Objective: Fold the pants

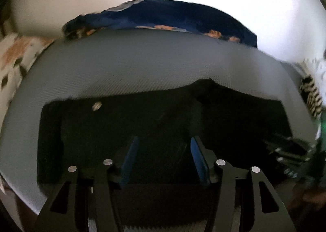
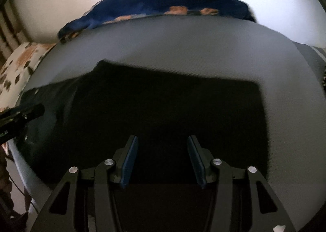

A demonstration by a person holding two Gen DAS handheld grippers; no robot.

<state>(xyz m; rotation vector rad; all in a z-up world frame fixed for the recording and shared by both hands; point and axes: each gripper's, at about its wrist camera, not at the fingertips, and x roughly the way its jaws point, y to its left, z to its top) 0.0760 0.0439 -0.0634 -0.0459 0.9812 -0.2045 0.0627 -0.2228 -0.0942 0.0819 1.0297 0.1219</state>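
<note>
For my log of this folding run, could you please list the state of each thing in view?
pants: lying flat on the grey sheet, partly folded
left gripper: jaws open, empty
right gripper: jaws open, empty
grey sheet: spread smooth
blue pillow: lying at the far edge

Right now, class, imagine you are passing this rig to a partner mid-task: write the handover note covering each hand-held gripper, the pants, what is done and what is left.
Left hand-held gripper: open, holding nothing, poised low over the pants.
Right hand-held gripper: open, holding nothing, also over the dark fabric.
Pants: black, lying fairly flat on the grey surface; a metal button shows at the left in the left wrist view. Their right edge looks straight, the far edge uneven.
Done: they look laid out, perhaps folded once; too dark to be sure.
Left: grasp an edge and fold again, then smooth.
</note>
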